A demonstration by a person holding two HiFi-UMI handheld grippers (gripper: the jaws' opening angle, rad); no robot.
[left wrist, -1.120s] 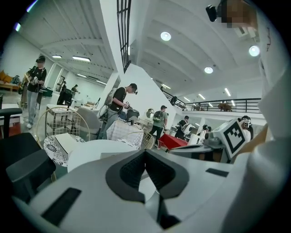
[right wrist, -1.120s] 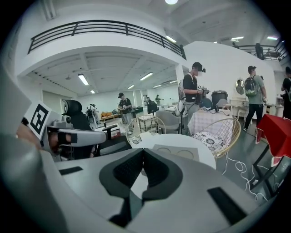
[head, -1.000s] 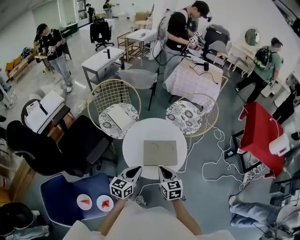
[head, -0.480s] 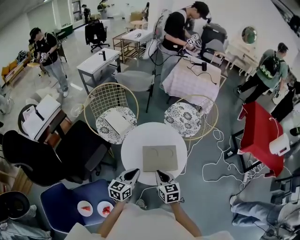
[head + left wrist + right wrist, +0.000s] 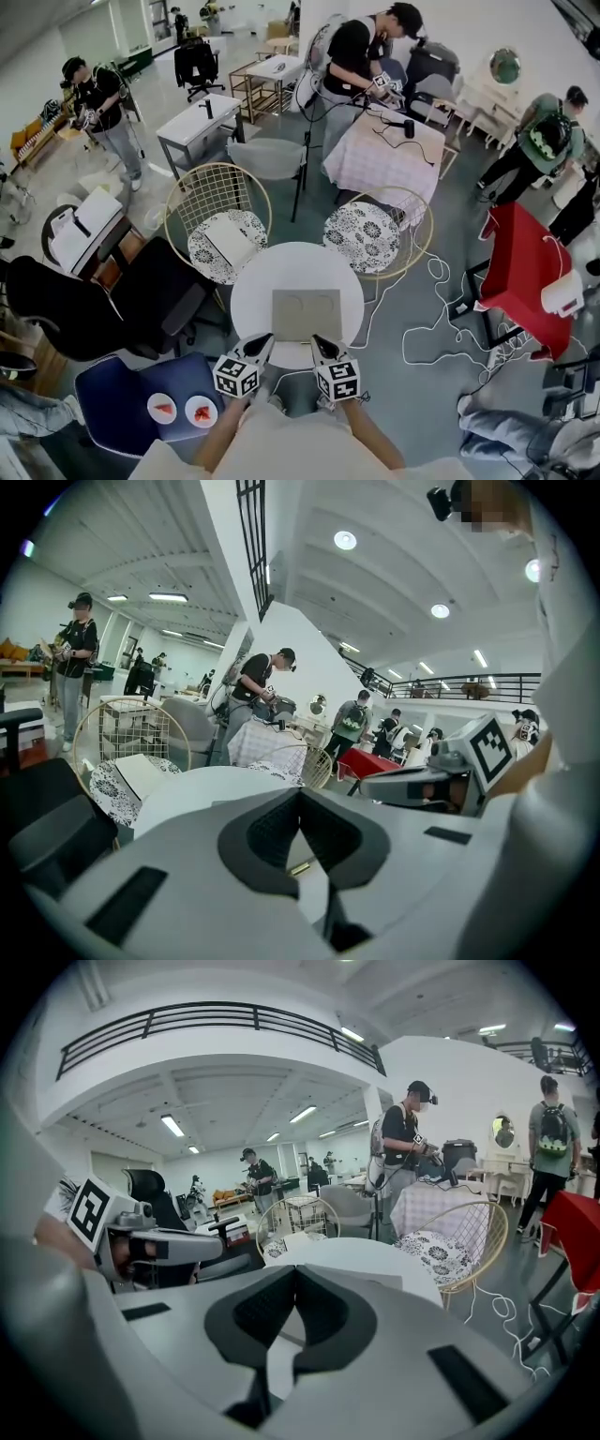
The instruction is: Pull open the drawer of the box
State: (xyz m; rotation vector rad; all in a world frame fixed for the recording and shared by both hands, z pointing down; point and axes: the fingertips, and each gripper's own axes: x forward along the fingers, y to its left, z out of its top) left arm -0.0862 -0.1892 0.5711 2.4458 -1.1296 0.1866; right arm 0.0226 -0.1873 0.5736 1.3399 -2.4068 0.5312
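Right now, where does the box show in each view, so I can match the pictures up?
Head view: box low centre, flat on the round table.
Left gripper view: box only a sliver, low centre, seen through the gap below the jaw tips.
Right gripper view: box a pale edge right of centre, just above the jaws.
Shared landmark: the table, also at and.

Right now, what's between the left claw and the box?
Nothing: head view shows the left claw at a near corner of the box, over bare table.
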